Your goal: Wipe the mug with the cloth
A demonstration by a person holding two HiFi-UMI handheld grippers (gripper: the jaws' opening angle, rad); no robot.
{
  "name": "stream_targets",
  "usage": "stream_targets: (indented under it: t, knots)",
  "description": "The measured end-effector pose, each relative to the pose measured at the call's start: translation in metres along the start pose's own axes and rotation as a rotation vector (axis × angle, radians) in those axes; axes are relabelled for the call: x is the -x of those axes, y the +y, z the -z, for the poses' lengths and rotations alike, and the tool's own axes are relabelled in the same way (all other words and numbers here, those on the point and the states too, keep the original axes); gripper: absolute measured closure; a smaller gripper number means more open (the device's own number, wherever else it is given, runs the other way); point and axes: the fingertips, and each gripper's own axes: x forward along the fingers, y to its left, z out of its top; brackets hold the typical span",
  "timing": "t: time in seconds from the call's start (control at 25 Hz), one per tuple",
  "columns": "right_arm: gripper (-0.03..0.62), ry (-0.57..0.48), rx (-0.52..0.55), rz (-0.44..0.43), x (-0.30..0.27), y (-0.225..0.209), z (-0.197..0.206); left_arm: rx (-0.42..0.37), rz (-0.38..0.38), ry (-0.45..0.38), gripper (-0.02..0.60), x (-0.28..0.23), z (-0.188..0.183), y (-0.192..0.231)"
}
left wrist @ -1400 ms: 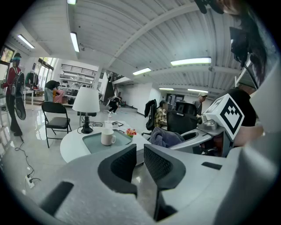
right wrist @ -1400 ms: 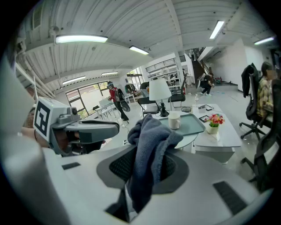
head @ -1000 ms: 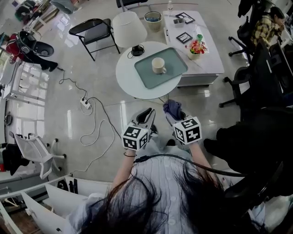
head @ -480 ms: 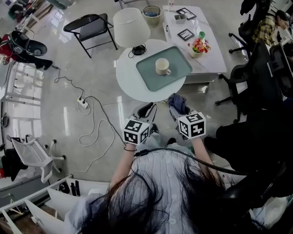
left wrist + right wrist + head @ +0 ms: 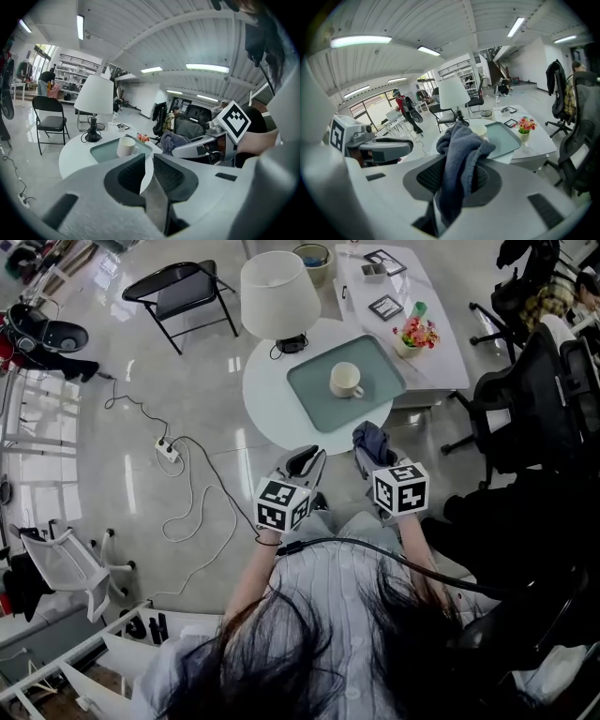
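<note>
We stand on a glossy pale floor point(image 5: 202, 390) in an open workroom, facing a round white table point(image 5: 267, 395) that lies just ahead of both gripper tips. On it sits a grey-green tray point(image 5: 314, 395), and the cream mug point(image 5: 346, 381) stands upright near the tray's middle with its handle turned to our right. The mug is ahead of the two grippers, roughly between the lines they point along and well apart from both.

Our left gripper point(image 5: 148, 158) has its jaws pressed almost together, only a thin slit between the ribbed pads, and nothing in it. Our right gripper point(image 5: 368, 461), just beside it on the right, pinches the blue-grey cloth point(image 5: 461, 154). The cloth bunches up above the tips and hangs down between the pads.

Beyond the left gripper, at the table's far edge, stands a table lamp point(image 5: 278, 294) with a white shade. Past the right gripper, a pot of flowers point(image 5: 417, 334) sits on a rectangular white table.
</note>
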Motion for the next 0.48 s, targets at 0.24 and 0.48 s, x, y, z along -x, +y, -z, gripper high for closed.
stream_targets:
  t: [0.24, 0.48]
  knots:
    - [0.500, 0.018, -0.019, 0.027, -0.010, -0.006, -0.003, 0.017, 0.017, 0.023, 0.537, -0.006, 0.004, 0.014]
    - [0.500, 0.043, -0.030, 0.031, -0.016, -0.019, -0.004, 0.024, 0.036, 0.044, 0.537, -0.022, 0.003, 0.013]
